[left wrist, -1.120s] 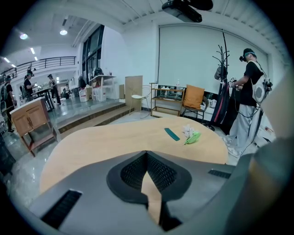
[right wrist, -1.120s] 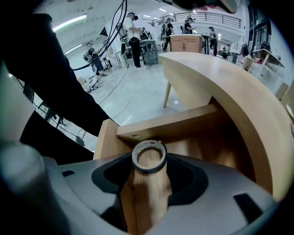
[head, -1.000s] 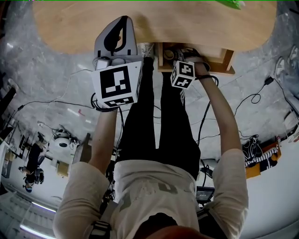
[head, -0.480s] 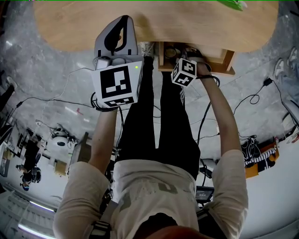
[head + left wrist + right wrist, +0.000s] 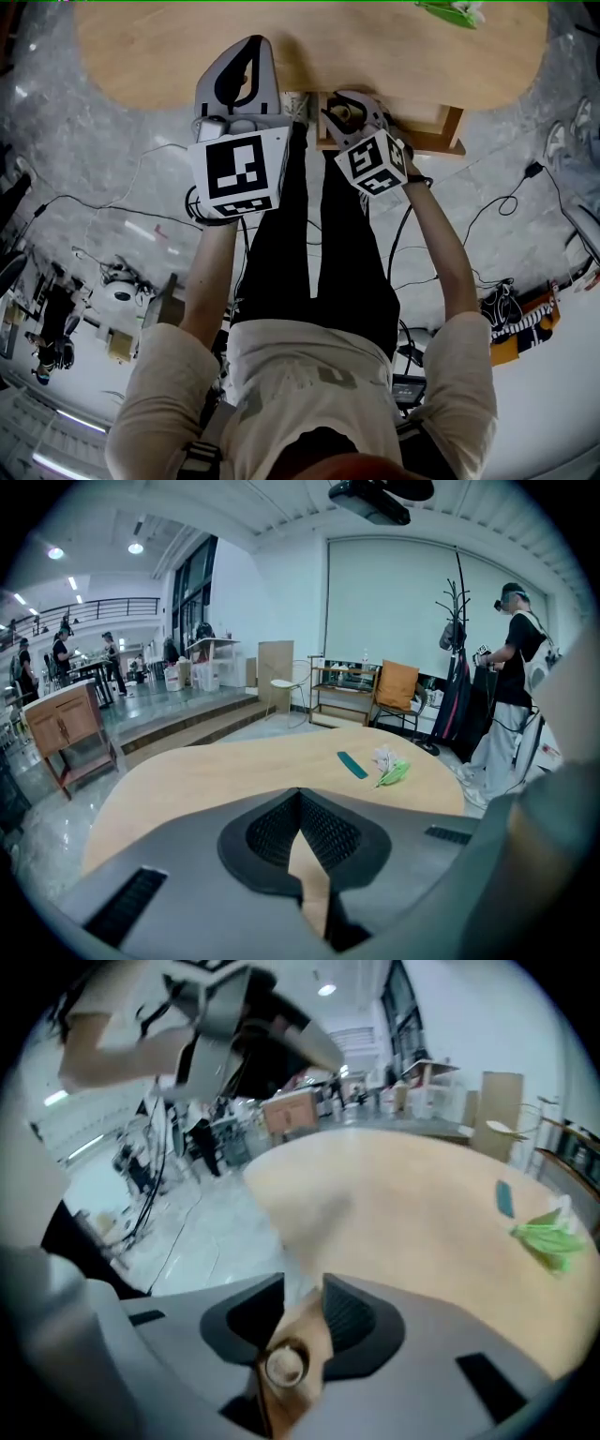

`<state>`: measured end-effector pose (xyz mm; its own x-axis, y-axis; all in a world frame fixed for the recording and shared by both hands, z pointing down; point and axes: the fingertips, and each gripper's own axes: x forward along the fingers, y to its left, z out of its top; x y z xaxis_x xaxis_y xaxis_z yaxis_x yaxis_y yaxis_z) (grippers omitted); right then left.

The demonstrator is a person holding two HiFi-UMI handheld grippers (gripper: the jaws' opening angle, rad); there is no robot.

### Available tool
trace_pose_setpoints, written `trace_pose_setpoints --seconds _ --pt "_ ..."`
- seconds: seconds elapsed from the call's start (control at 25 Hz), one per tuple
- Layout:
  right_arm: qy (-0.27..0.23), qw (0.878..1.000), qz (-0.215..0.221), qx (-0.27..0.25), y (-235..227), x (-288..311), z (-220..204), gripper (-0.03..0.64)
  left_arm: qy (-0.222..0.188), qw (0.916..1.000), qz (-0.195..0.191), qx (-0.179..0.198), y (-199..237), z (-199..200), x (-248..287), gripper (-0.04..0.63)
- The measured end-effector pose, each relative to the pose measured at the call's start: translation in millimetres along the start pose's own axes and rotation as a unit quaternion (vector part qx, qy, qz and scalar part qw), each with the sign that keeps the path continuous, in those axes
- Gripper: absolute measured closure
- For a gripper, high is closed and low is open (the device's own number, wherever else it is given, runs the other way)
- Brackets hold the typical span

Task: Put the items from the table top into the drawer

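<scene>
The left gripper [image 5: 244, 52] is hovering over the table's [image 5: 375, 47] near edge at upper left, its jaws pressed together on nothing. The right gripper [image 5: 349, 101] is hanging above the open drawer [image 5: 450, 127] at upper centre, its jaws closing with nothing gripped. A small round item [image 5: 284, 1365] is lying in the drawer below, and a green item [image 5: 455, 11] is lying on the table at top right.

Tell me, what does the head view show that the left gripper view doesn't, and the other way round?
Only the head view: the person's legs, the open drawer below the table top, and cables on the floor. Only the left gripper view: a flat teal strip lying on the table top, plus a coat rack and a standing person in the room beyond. Both: the wooden table top, the green item near its far side, and the left gripper, whose own view shows its jaws together and empty.
</scene>
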<state>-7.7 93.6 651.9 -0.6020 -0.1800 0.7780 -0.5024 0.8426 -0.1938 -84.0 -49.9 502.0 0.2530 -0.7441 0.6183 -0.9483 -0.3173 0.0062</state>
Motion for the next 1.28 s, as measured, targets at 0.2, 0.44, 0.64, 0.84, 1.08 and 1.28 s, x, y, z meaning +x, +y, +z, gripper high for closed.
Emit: trace_pose_setpoints --seconds 0.2,0.44,0.64,0.84,1.08,1.28 --pt "-0.176 0.965 -0.113 0.161 -53.0 -75.4 98.8 0.612 -0.024 0.9997 -0.001 -0.005 2.6 26.2 -8.5 0.589" --pt "-0.291 0.910 -0.207 0.209 -94.5 -144.1 158.7 0.612 -0.046 0.9989 -0.002 -0.009 2.8 43.3 -11.4 0.589" --pt "-0.303 0.909 -0.221 0.180 -101.8 -160.3 174.1 0.612 -0.046 0.9989 -0.004 -0.009 -2.0 46.0 -9.5 0.589" --pt "-0.297 0.913 -0.219 0.175 -99.2 -155.3 172.3 0.612 -0.043 0.9990 -0.004 -0.010 1.8 39.9 -8.7 0.589" --pt "-0.295 0.911 -0.231 0.174 -113.5 -158.2 162.6 0.612 -0.046 0.9989 -0.003 -0.010 -3.4 45.2 -1.5 0.589" --pt "-0.300 0.902 -0.253 0.180 -133.4 -166.6 159.4 0.612 -0.049 0.9988 -0.006 -0.006 -8.4 49.3 2.7 0.589"
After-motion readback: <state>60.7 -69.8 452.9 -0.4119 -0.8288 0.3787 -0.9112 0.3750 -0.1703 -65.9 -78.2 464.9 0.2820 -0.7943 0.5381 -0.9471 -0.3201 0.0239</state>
